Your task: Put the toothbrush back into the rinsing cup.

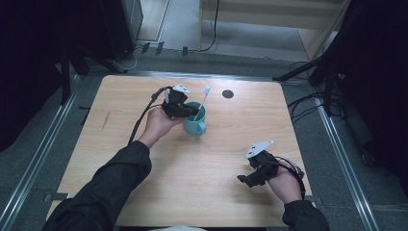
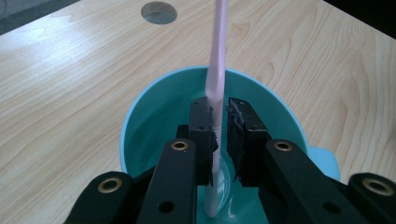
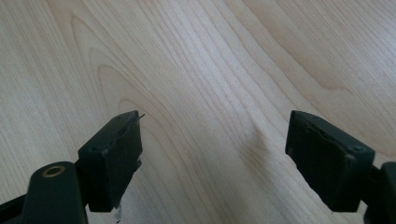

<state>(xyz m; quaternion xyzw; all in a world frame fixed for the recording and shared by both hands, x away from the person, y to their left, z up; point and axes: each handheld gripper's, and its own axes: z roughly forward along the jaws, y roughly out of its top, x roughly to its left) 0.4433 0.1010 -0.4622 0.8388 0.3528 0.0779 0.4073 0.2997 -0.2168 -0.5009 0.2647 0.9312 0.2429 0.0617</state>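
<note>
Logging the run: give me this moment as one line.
left gripper: jaws around pink toothbrush inside teal mug | right gripper: open, empty, over wooden table

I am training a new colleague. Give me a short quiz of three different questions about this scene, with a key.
1. True or false: the toothbrush stands inside the teal cup.
2. Which gripper has its jaws wide apart over bare table: A) left gripper B) right gripper?
3. Fill in: the left gripper's jaws stand on either side of the ____.

Key: 1 true; 2 B; 3 toothbrush.
</note>
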